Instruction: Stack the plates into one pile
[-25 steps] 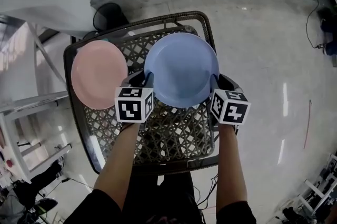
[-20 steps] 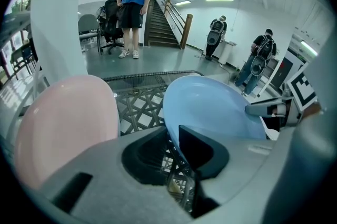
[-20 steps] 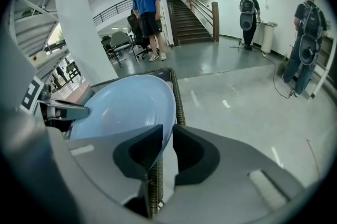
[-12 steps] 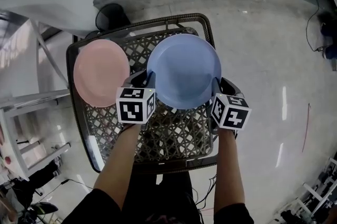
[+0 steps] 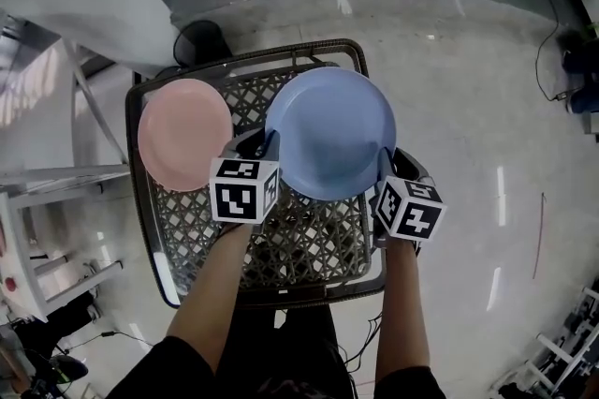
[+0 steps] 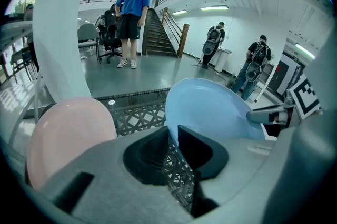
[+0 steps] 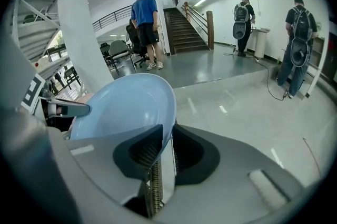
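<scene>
The blue plate (image 5: 328, 130), seemingly light, stiff and slick, hangs over the basket (image 5: 309, 46), its rim pinched at 7 o'clock by the left gripper (image 5: 265, 144), whose fingers just tightened, and at 5 by the right gripper (image 5: 384, 161).

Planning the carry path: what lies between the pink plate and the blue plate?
Bare black weave of the lattice basket between the pink plate and the blue plate, seen in the head view.
</scene>
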The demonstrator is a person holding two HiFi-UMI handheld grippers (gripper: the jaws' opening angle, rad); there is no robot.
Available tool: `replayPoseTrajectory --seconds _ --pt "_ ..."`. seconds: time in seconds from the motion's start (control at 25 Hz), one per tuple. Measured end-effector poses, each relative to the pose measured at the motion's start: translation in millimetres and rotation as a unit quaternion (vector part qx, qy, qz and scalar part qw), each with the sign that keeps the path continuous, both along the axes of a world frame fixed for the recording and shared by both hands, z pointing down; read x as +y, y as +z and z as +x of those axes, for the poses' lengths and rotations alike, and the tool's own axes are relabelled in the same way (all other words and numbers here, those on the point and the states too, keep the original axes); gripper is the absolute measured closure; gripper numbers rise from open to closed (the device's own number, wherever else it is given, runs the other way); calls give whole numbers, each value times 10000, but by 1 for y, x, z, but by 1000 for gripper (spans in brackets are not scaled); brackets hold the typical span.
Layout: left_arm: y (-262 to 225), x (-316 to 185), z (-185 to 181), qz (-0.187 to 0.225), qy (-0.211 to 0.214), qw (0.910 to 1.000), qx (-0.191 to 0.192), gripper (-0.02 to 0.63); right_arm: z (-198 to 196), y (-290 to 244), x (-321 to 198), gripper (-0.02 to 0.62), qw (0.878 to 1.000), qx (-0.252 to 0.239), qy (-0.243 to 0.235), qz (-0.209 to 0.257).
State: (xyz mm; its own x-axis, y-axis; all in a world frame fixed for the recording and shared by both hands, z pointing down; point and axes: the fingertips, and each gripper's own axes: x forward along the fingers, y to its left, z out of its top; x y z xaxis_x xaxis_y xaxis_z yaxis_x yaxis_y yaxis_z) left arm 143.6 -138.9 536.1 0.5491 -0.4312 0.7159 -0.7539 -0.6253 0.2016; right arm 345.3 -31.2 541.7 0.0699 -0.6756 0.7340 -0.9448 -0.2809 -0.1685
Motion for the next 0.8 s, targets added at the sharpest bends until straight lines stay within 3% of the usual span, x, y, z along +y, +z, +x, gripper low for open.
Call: replayPoseTrajectory --seconds 0.36,0.8 --pt "-19 4 -9 148 -86 9998 -62 551 -7 -17 1 525 9998 -13 -138 114" --pt "-31 -20 -84 248 -705 9971 -170 554 -73 -20 -46 520 9967 -137 -785 169"
